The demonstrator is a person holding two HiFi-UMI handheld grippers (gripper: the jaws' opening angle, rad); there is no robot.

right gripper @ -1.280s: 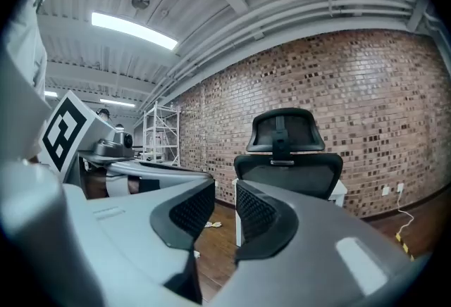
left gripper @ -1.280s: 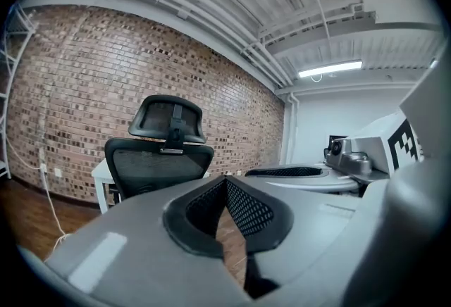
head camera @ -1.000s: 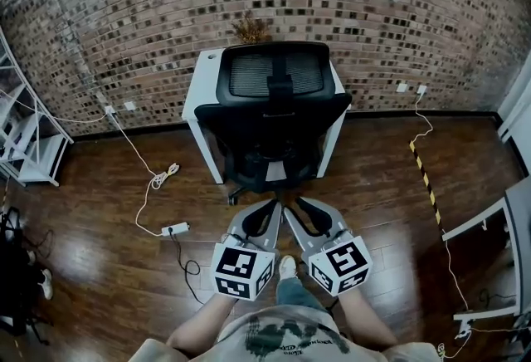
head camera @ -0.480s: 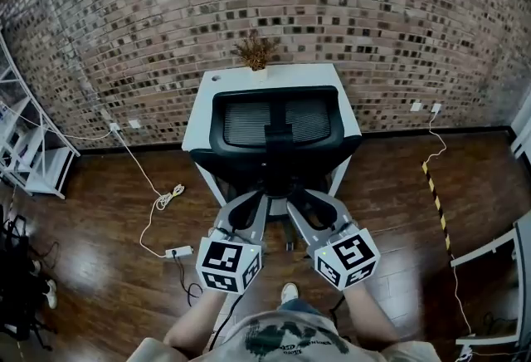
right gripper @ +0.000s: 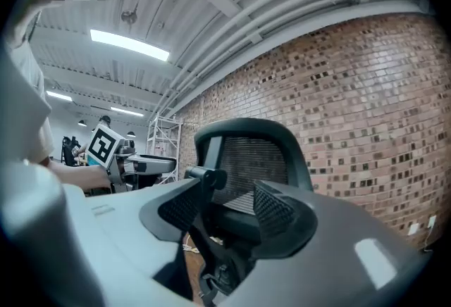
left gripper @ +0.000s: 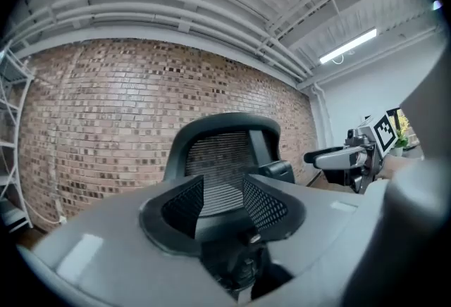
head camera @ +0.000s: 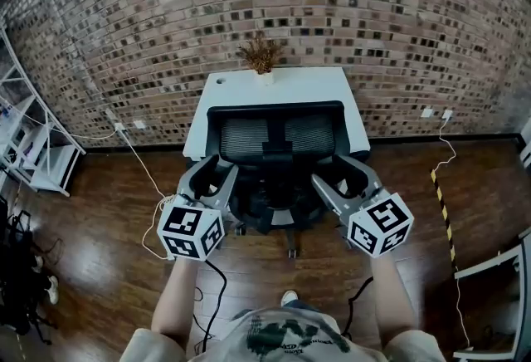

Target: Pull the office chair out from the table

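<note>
Two grippers flank the office chair [head camera: 274, 149], which is pushed in at the white table [head camera: 282, 86].
Only the head view shows the tabletop and its dried plant [head camera: 262, 53]; the gripper views show the mesh backrest upright before the brick wall. The left gripper [head camera: 214, 171] and right gripper [head camera: 338, 173] point level, arms spread. Their jaws, just opening, stand half apart with nothing between them.

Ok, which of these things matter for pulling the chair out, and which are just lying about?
Job:
office chair
table behind it

Lying about:
dried plant on the table
white cable
shelf rack at left
striped tape at right
</note>
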